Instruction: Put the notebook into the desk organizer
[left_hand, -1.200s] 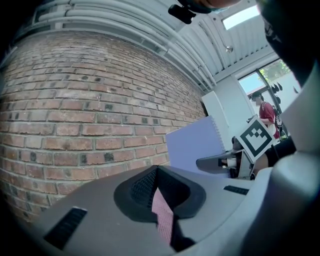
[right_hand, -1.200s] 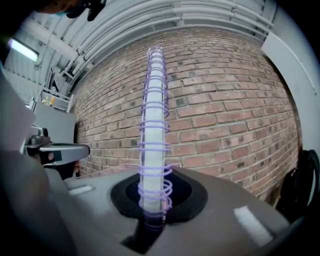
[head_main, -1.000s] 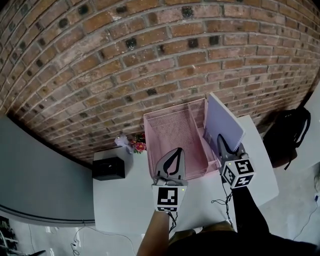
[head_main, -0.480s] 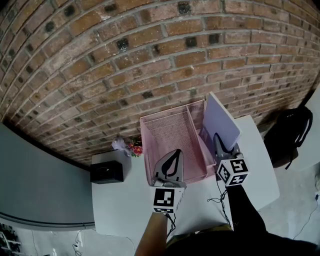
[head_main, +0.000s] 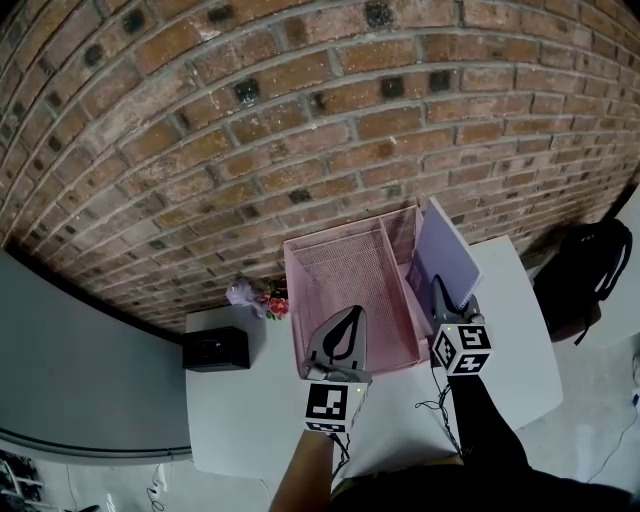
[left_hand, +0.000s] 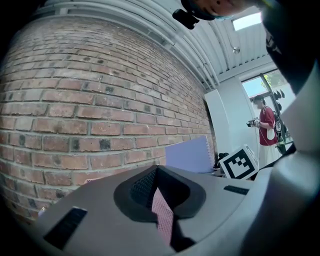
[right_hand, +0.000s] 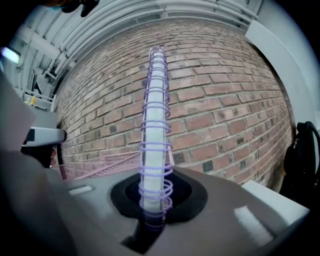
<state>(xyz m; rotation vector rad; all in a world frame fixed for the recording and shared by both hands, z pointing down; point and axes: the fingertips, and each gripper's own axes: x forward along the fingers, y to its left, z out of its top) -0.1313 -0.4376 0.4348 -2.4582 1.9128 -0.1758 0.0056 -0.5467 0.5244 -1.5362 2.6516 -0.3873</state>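
Your right tool (right_hand: 152, 200) is clamped on the notebook (head_main: 441, 252) at its wire spine, holding it upright at the narrow right slot of the desk organizer (head_main: 345, 270). Expect it to be light and floppy, and stiffest at the spine. Your left tool (head_main: 338, 338) pinches the organizer's mesh wall.

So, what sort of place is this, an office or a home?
Probably an office or workshop room, though I cannot be sure. A bare brick wall rises behind a white table with a pink mesh desk organizer, and exposed pipes run along the ceiling.
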